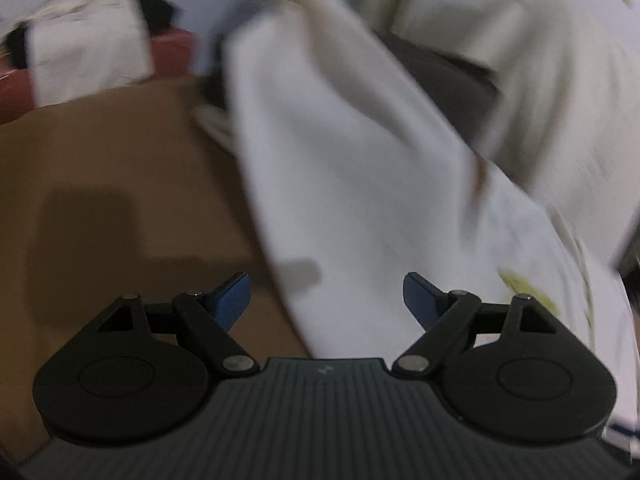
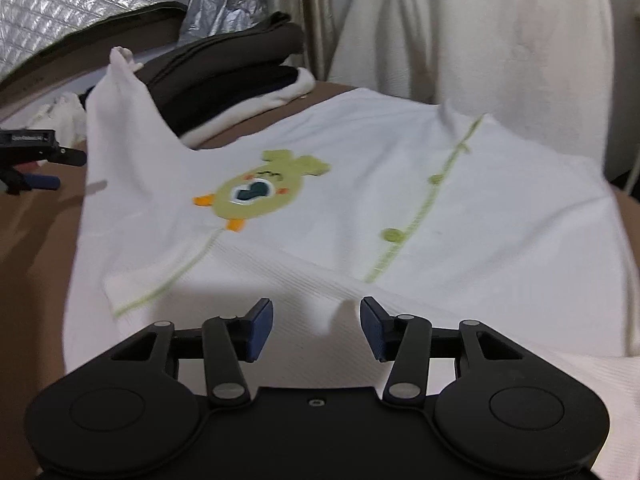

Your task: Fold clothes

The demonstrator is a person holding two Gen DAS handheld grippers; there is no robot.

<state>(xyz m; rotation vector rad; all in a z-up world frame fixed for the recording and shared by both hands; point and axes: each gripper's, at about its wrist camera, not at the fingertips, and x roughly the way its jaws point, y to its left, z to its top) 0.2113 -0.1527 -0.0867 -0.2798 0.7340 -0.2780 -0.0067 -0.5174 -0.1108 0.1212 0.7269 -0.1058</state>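
A white shirt [image 2: 360, 200] with a green cartoon patch [image 2: 260, 192] and a row of green buttons lies spread on the brown surface [image 2: 32, 260]. One sleeve [image 2: 120, 92] stands up in the air at its left end, with nothing holding it. My right gripper [image 2: 316, 326] is open low over the near hem, a small ridge of fabric rising between its fingers. My left gripper [image 1: 326, 292] is open, and the blurred white shirt [image 1: 340, 160] runs ahead of it to the right. In the right wrist view the left gripper [image 2: 36, 168] is off to the left of the sleeve, apart from it.
A stack of folded dark and cream clothes [image 2: 240, 68] sits behind the shirt. A silver quilted cover [image 2: 80, 0] is at the back left. A person in pale clothing [image 2: 480, 32] stands at the far edge. More white cloth [image 1: 88, 48] lies on something red [image 1: 172, 52].
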